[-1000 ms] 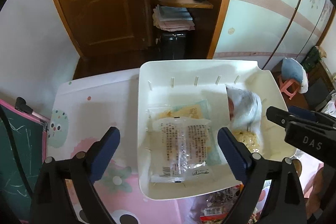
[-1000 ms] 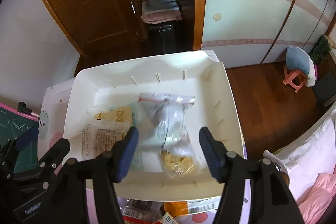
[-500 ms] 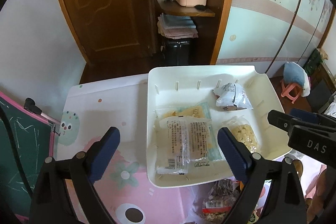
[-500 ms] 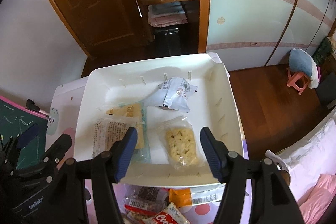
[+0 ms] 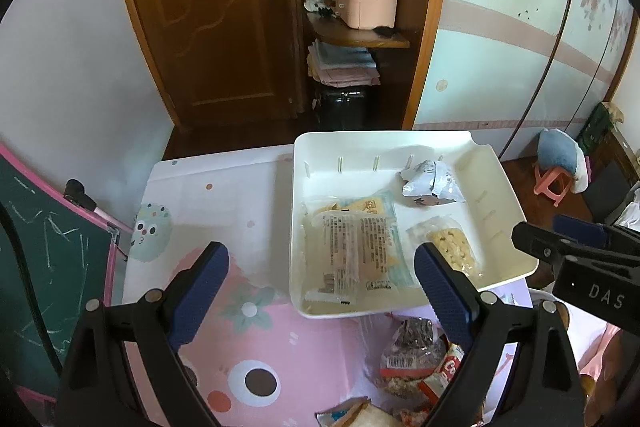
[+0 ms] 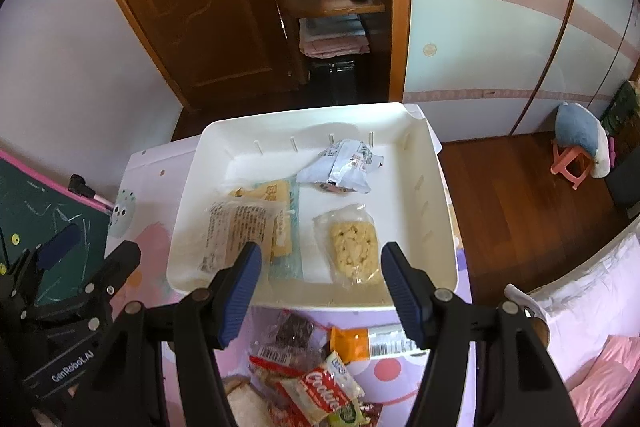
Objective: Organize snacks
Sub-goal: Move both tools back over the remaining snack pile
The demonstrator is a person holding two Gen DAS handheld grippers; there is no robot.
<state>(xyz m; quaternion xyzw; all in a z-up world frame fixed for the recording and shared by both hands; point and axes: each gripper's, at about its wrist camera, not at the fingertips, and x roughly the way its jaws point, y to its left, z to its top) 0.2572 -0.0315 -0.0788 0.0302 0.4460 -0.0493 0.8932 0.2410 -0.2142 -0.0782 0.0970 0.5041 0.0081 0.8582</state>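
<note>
On the bench (image 5: 208, 195), covered by a pink cartoon-print mat, sits a white tray (image 6: 434, 195) holding four snack packets (image 6: 354, 245); more loose snacks (image 6: 320, 387) lie just in front of it. Behind stand a brown door (image 5: 208, 27) and shelves. The left hand-held gripper (image 5: 320, 291) and the right hand-held gripper (image 6: 320, 289) both hover wide apart, empty, touching nothing.

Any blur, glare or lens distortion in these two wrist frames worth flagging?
Left wrist view: sharp, strong fisheye bending of the door frame, black vignette in the corners, daylight sheen on the white tray. Right wrist view: equally sharp, same barrel curve, tray floor bright but not blown out, snack pile near the bottom edge stretched.
</note>
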